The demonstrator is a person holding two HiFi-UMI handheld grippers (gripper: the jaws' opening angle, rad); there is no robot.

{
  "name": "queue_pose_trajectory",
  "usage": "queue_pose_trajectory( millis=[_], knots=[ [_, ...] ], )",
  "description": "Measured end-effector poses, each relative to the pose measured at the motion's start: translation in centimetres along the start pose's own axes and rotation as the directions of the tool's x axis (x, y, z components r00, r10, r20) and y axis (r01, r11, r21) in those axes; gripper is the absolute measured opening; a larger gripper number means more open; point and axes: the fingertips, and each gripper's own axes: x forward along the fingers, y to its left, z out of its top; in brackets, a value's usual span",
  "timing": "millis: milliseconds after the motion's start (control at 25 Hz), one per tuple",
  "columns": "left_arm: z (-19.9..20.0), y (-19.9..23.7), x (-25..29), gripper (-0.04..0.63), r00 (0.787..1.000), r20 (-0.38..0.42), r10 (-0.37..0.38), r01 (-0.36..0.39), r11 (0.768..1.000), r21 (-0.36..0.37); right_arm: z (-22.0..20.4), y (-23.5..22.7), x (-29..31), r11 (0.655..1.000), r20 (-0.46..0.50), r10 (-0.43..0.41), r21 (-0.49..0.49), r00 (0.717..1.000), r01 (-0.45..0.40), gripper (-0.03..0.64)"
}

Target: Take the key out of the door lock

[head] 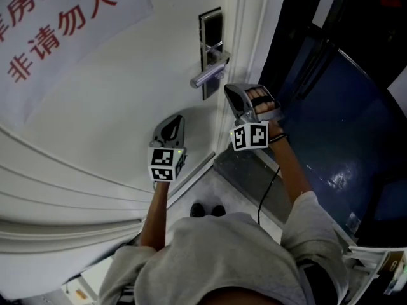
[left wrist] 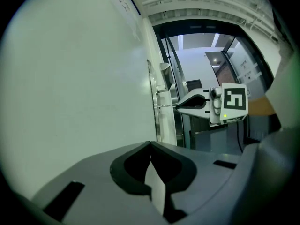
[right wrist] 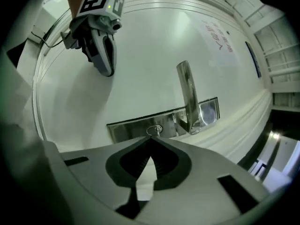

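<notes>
A small silver key (right wrist: 155, 130) sticks out of the steel lock plate (right wrist: 140, 125) on the white door, left of the lever handle (right wrist: 187, 95). My right gripper (right wrist: 151, 138) is shut, its tips just short of the key; I cannot tell whether they touch it. In the head view the right gripper (head: 232, 94) points at the lower end of the lock plate (head: 210, 49), under the handle (head: 208, 75). My left gripper (head: 173, 124) is shut and empty and hovers near the door face, left of and below the lock. From the left gripper (left wrist: 150, 145) the right gripper (left wrist: 201, 104) shows by the door edge.
A paper notice with red characters (head: 57, 24) hangs on the door at upper left. The door stands ajar, with a dark blue floor (head: 331, 138) beyond its edge at right. The person's shoes (head: 206, 210) stand at the door's foot, and a cable (head: 267, 189) hangs from the right gripper.
</notes>
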Motion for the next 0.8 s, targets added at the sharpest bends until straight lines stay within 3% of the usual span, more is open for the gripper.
queue_pose_trajectory(
  millis=[280,320,400,800],
  knots=[
    [-0.3,0.1,0.1,0.018,1.000,-0.004,-0.005,0.005,1.000,-0.001,-0.1,-0.6,0.6,1.000,0.001,-0.012,-0.028,1.000,0.012,0.029],
    [-0.3,0.0,0.2,0.018,1.000,-0.006,-0.007,0.007,1.000,0.001,-0.1,-0.6,0.8,1.000,-0.001,-0.011,-0.028,1.000,0.011,0.042],
    [-0.4,-0.1,0.3,0.018,1.000,-0.007,-0.012,0.013,1.000,0.004,0.0,-0.7,1.1,1.000,-0.008,-0.003,-0.030,1.000,0.003,0.142],
    [-0.4,-0.3,0.5,0.018,1.000,-0.004,-0.021,0.021,1.000,0.003,0.1,-0.8,3.1,0.990,-0.009,-0.035,-0.139,0.999,0.033,0.120]
  ],
)
